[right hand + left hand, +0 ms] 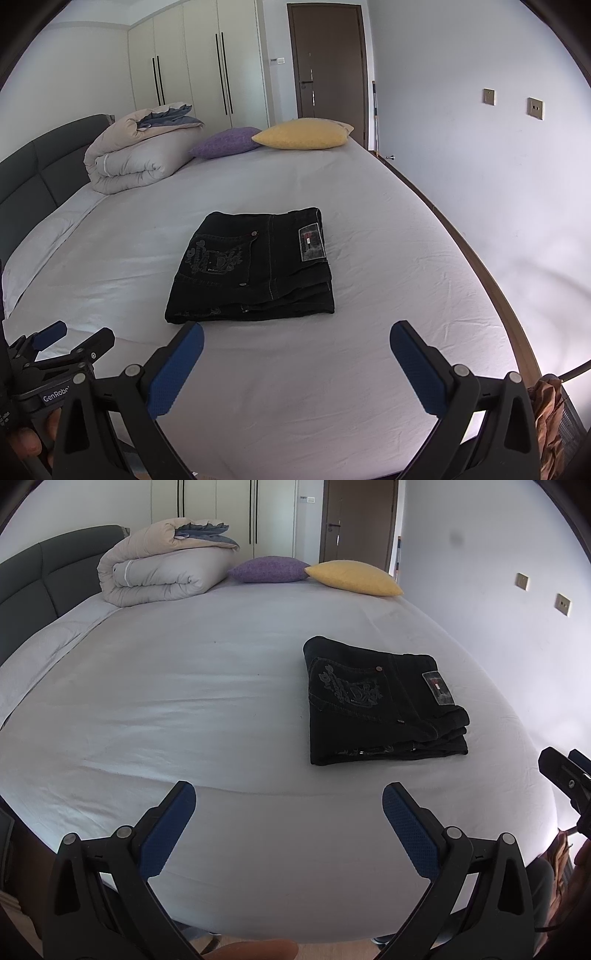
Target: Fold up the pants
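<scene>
Black pants (380, 701) lie folded into a compact stack on the white bed sheet (184, 709), back pocket embroidery and waist label facing up. They also show in the right wrist view (255, 266). My left gripper (290, 797) is open and empty, above the bed's near part, back and left of the pants. My right gripper (297, 336) is open and empty, just short of the pants' near edge. The left gripper also shows at the lower left of the right wrist view (77, 332). The right gripper shows at the right edge of the left wrist view (565, 771).
A rolled beige duvet (162, 568), a purple pillow (269, 569) and a yellow pillow (354, 576) lie at the far end. A dark headboard (33, 587) runs along the left. A wall (480, 147) stands close on the right, with a brown door (328, 62) beyond.
</scene>
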Motion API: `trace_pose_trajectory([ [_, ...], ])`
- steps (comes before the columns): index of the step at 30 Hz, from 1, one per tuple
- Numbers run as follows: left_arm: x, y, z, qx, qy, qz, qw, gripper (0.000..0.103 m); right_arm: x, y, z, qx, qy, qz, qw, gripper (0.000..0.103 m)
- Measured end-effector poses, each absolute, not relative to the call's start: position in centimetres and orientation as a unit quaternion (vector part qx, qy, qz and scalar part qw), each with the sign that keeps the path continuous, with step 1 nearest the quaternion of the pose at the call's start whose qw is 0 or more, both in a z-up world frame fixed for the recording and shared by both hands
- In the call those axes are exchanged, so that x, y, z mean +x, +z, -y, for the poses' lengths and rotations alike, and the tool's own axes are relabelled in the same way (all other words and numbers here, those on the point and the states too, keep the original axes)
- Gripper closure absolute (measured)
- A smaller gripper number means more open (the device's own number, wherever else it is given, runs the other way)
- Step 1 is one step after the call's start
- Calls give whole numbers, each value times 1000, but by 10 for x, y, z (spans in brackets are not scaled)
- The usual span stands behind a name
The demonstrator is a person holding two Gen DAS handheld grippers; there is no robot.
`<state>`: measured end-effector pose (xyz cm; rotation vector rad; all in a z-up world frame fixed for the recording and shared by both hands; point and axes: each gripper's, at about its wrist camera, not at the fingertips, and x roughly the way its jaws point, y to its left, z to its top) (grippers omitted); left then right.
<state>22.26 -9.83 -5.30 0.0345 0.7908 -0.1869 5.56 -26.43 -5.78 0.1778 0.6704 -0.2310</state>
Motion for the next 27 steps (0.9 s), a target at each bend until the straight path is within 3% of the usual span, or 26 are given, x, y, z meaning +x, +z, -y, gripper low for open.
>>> trace_pose_trajectory([
  [27, 222, -57, 95, 17, -96, -387, 917, 0, 54, -63, 258, 85, -110, -328, 934, 0],
])
